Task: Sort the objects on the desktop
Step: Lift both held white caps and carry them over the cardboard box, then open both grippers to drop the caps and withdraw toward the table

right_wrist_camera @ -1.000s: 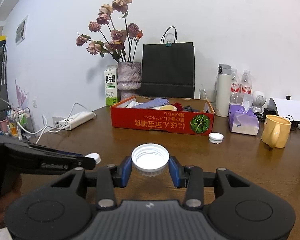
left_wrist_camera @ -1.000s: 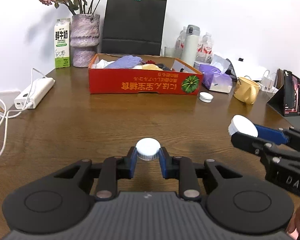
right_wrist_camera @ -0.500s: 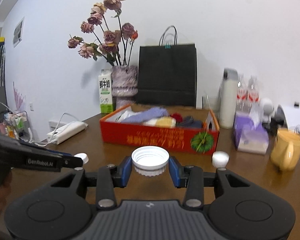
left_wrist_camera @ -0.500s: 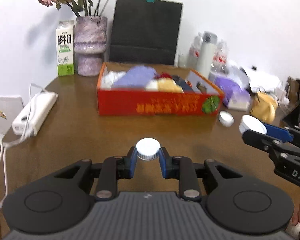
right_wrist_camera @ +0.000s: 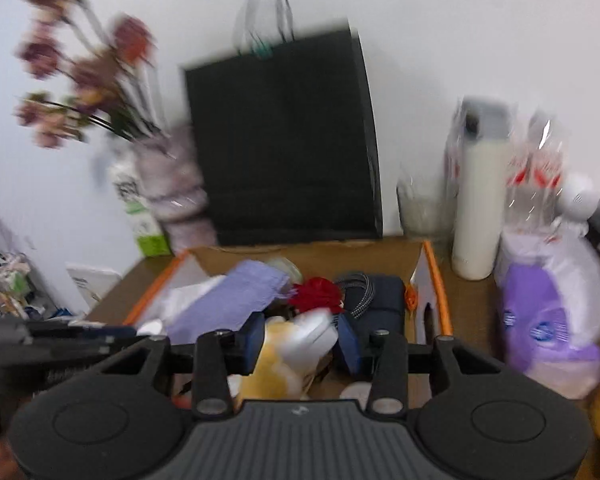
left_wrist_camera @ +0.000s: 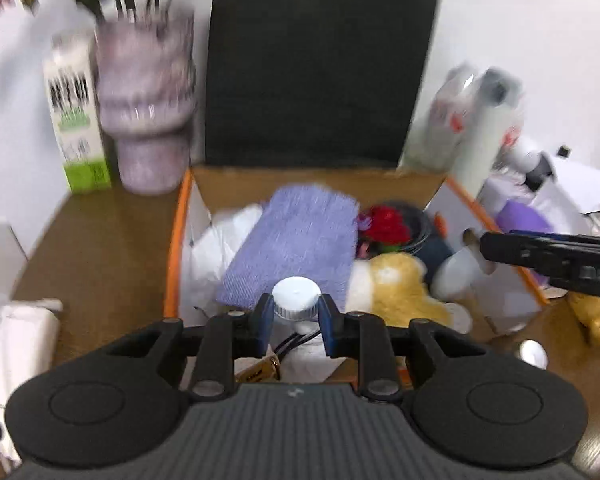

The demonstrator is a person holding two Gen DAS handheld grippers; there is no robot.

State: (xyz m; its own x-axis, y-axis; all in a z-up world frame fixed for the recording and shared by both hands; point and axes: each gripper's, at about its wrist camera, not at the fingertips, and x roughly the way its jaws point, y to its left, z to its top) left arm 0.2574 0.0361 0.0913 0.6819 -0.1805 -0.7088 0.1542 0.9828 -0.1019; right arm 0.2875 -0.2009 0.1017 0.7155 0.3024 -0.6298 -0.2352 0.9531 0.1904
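My left gripper (left_wrist_camera: 296, 312) is shut on a small white bottle cap (left_wrist_camera: 296, 298) and hangs over the near part of the orange-rimmed cardboard box (left_wrist_camera: 176, 248). In the box lie a purple cloth (left_wrist_camera: 292, 240), a red item (left_wrist_camera: 384, 226) and a yellow plush toy (left_wrist_camera: 396, 288). My right gripper (right_wrist_camera: 302, 338) is shut on a wider white cap (right_wrist_camera: 310, 336), blurred, above the box (right_wrist_camera: 436, 276) and its plush toy. In the left wrist view the right gripper (left_wrist_camera: 540, 256) comes in from the right with its cap (left_wrist_camera: 456, 276) over the box.
Behind the box stand a black paper bag (left_wrist_camera: 320, 60), a vase (left_wrist_camera: 144, 120), a milk carton (left_wrist_camera: 76, 120) and a white thermos (right_wrist_camera: 480, 200). A tissue pack (right_wrist_camera: 548, 312) lies to the right. Another white cap (left_wrist_camera: 534, 354) rests on the table; a power strip (left_wrist_camera: 20, 340) lies left.
Both grippers have moved forward from over the bare table to above the box, each still holding its cap. The view is now blurred by the motion.
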